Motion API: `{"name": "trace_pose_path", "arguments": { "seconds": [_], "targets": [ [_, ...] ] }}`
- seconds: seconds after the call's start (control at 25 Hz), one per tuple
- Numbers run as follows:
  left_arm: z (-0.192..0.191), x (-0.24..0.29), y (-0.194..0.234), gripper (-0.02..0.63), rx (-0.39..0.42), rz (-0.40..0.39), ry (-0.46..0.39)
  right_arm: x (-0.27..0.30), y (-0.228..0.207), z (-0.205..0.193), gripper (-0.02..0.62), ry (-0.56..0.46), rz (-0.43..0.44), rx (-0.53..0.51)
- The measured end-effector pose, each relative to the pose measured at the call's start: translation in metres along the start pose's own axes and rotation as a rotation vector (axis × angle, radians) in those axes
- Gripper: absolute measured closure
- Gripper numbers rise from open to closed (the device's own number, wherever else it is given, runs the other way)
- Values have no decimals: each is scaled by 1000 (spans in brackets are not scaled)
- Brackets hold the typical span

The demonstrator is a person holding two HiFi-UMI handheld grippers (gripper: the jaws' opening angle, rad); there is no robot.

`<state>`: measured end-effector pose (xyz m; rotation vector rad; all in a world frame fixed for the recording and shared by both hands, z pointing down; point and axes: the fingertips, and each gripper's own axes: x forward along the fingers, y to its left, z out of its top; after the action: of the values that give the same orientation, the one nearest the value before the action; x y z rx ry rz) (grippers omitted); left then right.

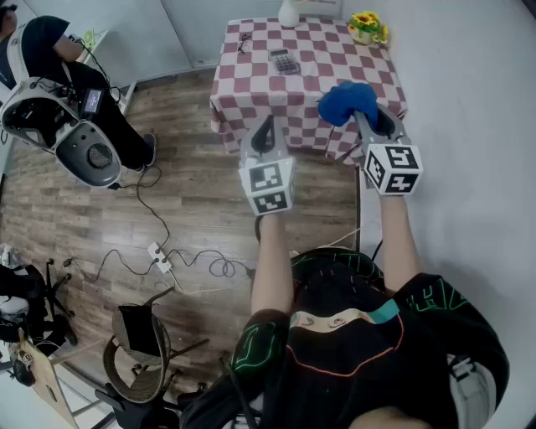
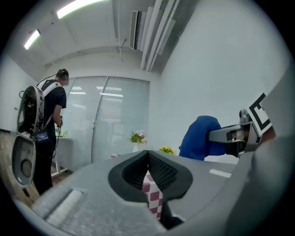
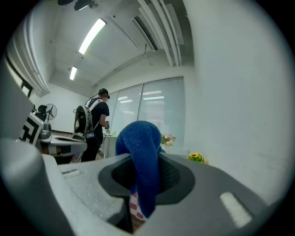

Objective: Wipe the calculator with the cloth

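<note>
Calculator [image 1: 285, 60] lies lengthwise away from the person; right gripper [image 1: 367, 120] clamps cloth [image 1: 345, 100].

Blue cloth [image 1: 347, 100] in my grip, calculator [image 1: 285, 60] flat on the table [image 1: 251, 80].
The cloth is deep blue and bunched, pinched between the jaws of my right gripper [image 1: 371, 126] and bulging past their tips, over the table's near right corner. The calculator, small and dark grey with rows of keys, lies face up toward the far middle of the checked top, well apart from the cloth.

Calculator [image 1: 285, 60] on table [image 1: 251, 80], flowers [image 1: 366, 25] behind, right
</note>
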<state>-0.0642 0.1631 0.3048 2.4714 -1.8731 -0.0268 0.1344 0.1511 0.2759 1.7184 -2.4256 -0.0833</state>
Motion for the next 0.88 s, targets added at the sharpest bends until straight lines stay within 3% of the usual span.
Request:
{"name": "trace_pose_path", "arguments": {
  "seconds": [0.24, 0.6, 0.88],
  "targets": [
    [-2, 2, -5, 595, -5, -27, 10, -1, 2, 4, 499, 3, -24, -45],
    [4, 1, 17, 596, -24, -3, -11, 10, 1, 11, 499, -9, -20, 11],
    [11, 9, 29, 597, -90, -14, -58, 18, -3, 30, 499, -38, -19, -2]
  ]
}}
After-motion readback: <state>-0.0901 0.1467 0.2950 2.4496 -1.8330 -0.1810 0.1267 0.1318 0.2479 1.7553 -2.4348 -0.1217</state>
